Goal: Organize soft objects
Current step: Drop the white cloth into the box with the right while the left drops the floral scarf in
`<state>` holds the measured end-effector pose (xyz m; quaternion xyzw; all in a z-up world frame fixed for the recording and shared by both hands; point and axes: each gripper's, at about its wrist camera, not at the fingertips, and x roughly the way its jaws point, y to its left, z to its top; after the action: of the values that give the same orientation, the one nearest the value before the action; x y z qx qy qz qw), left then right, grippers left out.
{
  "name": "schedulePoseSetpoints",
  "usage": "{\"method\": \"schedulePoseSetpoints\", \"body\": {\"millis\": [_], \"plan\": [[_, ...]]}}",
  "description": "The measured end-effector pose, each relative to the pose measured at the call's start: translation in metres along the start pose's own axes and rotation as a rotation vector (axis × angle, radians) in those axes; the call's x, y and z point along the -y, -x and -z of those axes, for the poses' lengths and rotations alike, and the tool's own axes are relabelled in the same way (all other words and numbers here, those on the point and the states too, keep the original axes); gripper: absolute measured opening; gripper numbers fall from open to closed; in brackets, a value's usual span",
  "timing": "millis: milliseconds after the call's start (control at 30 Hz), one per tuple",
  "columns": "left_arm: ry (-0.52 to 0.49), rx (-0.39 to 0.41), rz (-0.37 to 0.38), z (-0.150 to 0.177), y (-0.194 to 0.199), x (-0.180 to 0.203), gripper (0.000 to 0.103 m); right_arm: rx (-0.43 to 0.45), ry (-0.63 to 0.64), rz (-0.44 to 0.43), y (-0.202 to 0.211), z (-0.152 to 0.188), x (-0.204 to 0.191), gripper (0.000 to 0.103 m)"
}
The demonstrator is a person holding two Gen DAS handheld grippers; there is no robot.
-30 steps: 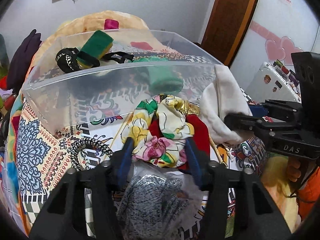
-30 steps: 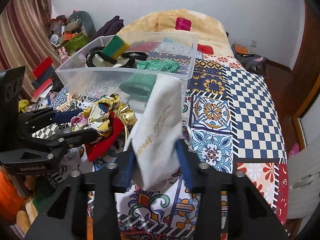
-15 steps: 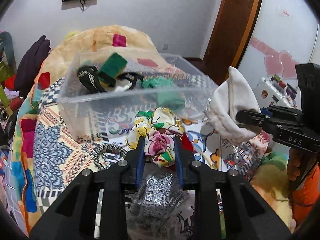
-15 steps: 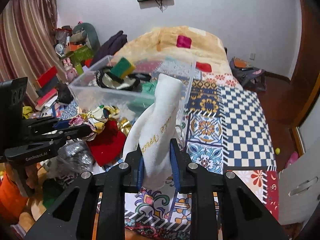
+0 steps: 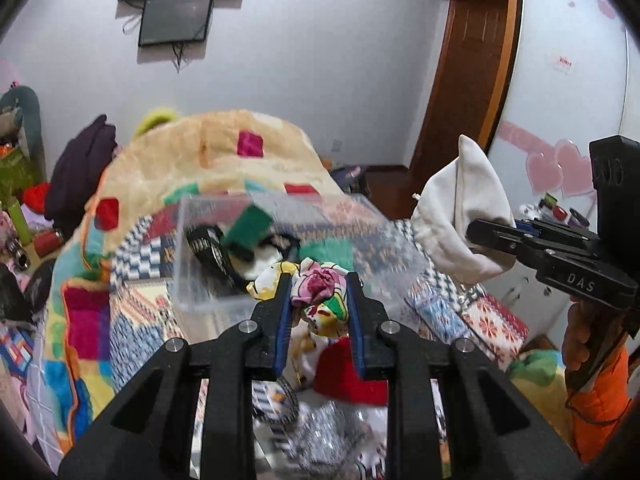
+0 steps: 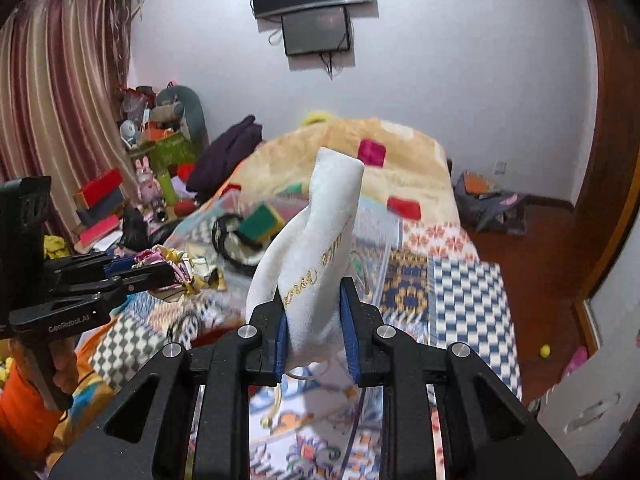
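My left gripper [image 5: 318, 294] is shut on a floral cloth [image 5: 316, 284] and holds it in the air above the bed, short of the clear plastic bin [image 5: 208, 280]. My right gripper [image 6: 314, 312] is shut on a white pouch [image 6: 320, 248] with gold lettering, lifted above the bed. The pouch also shows in the left wrist view [image 5: 460, 220], to the right of the bin. The floral cloth shows in the right wrist view [image 6: 172, 268] at the left. The bin holds a green sponge [image 5: 246, 226] and a black band [image 5: 204, 244].
A red cloth [image 5: 344, 368] and a grey knit item [image 5: 324, 436] lie on the patterned bedspread [image 6: 460, 288] below my left gripper. A plush orange blanket [image 5: 208, 160] is heaped behind the bin. Clutter stands at the left wall [image 6: 160, 152]. A wooden door [image 5: 472, 80] is at right.
Both grippers have closed on their items and risen off the bed: the left with the floral cloth, the right with the white pouch. The bin now sits lower and farther in both views.
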<state>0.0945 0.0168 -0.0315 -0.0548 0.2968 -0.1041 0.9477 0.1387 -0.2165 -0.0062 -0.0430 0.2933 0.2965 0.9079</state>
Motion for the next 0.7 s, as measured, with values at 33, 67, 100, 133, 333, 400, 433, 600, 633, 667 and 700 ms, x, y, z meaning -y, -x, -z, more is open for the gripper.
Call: {"method": "schedulePoseSetpoints", "body": {"millis": [33, 67, 100, 133, 333, 400, 433, 600, 633, 667, 700], "plan": [[0.001, 0.010, -0.004, -0.005, -0.001, -0.002, 0.024, 0.011, 0.003, 0.001, -0.003, -0.006, -0.001, 0.021], [0.005, 0.019, -0.008, -0.009, -0.002, -0.003, 0.024, 0.018, 0.004, 0.002, -0.005, -0.009, -0.001, 0.021], [0.008, 0.023, -0.011, -0.013, -0.003, -0.004, 0.024, 0.023, 0.007, 0.003, -0.007, -0.010, -0.002, 0.021], [0.012, 0.030, -0.013, -0.015, -0.005, -0.006, 0.024, 0.027, 0.008, 0.005, -0.011, -0.014, -0.002, 0.021], [0.040, 0.032, -0.020, -0.032, -0.027, -0.018, 0.024, 0.006, 0.003, 0.027, -0.042, -0.023, -0.003, 0.021], [0.049, 0.017, -0.020, -0.035, -0.037, -0.022, 0.024, -0.013, -0.004, 0.034, -0.052, -0.022, -0.003, 0.021], [0.053, 0.007, -0.018, -0.035, -0.043, -0.023, 0.024, -0.022, -0.005, 0.040, -0.058, -0.021, -0.002, 0.021], [0.067, -0.057, -0.019, -0.033, -0.075, -0.025, 0.024, -0.089, -0.008, 0.061, -0.086, -0.017, 0.000, 0.021], [0.065, -0.068, -0.022, -0.032, -0.081, -0.024, 0.024, -0.099, -0.004, 0.068, -0.090, -0.016, 0.001, 0.021], [0.061, -0.082, -0.027, -0.031, -0.087, -0.024, 0.024, -0.109, -0.002, 0.074, -0.094, -0.014, 0.001, 0.021], [0.057, -0.091, -0.031, -0.030, -0.092, -0.023, 0.024, -0.117, -0.001, 0.075, -0.096, -0.014, 0.001, 0.021]]}}
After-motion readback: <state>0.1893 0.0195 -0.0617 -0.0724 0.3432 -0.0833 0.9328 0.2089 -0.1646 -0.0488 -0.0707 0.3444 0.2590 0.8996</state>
